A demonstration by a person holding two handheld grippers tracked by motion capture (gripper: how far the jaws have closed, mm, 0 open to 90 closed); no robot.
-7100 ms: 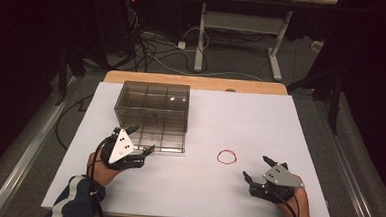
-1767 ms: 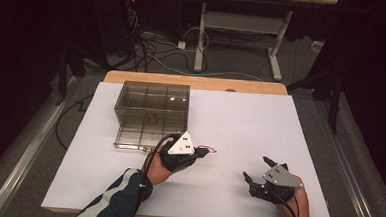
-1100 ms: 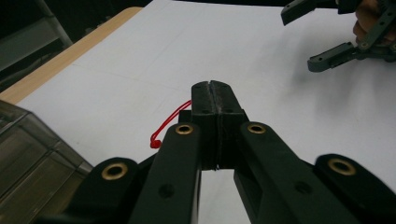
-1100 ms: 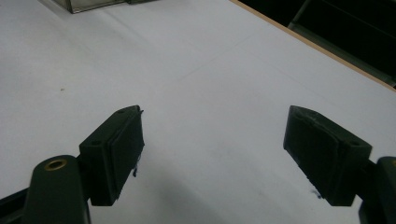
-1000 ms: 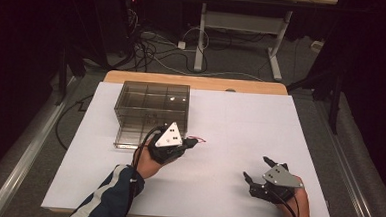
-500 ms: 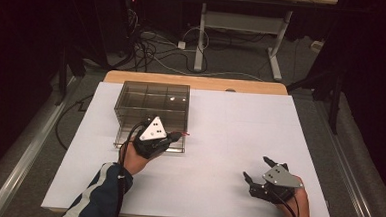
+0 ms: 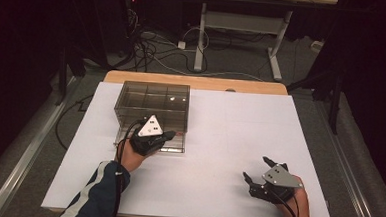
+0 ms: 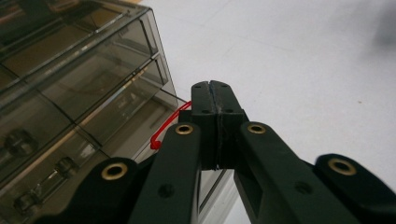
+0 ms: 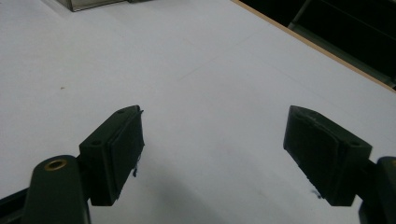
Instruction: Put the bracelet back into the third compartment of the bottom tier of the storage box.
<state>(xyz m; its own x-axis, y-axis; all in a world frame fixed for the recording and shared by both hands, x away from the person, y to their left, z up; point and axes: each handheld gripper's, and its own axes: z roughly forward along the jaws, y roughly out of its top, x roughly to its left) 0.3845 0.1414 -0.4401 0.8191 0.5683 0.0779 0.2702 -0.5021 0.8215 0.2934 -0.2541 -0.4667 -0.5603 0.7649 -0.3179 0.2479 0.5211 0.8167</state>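
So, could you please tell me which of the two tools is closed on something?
The left tool: shut on the red rubber band beside the box; the right tool gapes open.

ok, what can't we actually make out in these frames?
- Red band, left gripper view: mostly hidden behind the shut fingers; its shape can't be told.
- High view: band too small; the left gripper covers that spot of the box.
- Box contents, left gripper view: dark blurred shapes behind smoky walls.
- Box, right gripper view: cut off by the top edge.

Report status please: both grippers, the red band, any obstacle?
Left gripper shut on red band, at clear box front edge. Right gripper open, resting on table. No obstacle.
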